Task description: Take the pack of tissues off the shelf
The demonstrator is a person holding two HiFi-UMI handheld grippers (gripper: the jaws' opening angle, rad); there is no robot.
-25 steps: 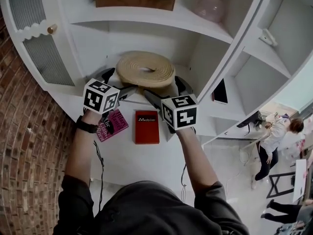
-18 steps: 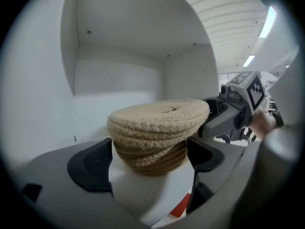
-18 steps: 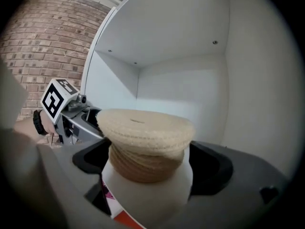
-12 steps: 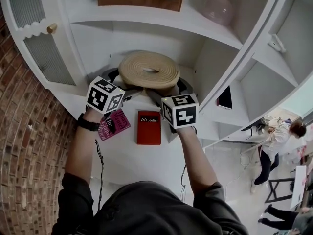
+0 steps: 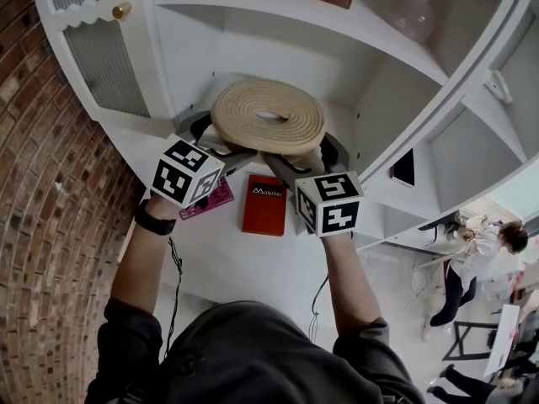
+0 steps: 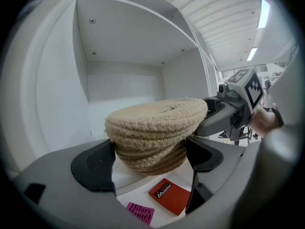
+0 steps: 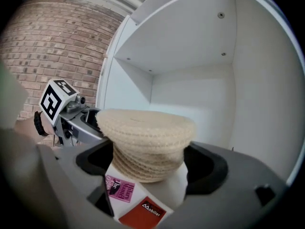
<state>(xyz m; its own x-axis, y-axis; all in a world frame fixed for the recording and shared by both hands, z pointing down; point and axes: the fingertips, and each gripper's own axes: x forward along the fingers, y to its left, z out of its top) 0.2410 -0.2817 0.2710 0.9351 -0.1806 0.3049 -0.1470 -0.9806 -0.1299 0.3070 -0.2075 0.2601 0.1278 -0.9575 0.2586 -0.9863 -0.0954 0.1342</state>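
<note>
White shelf (image 5: 253, 263) bears the woven stack (image 5: 268, 116) near its back edge, left gripper (image 6: 150, 162) clamped wide on it, right gripper (image 7: 148, 165) just closing onto it: squeeze the 2 evenly, withdraw level.

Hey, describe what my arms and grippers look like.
Both are grey with black jaw pads; the left gripper and right gripper each carry a white cube with black square markers. A thin black cable hangs from each. You wear dark sleeves ending near the elbows and a black watch on the left wrist.
</note>
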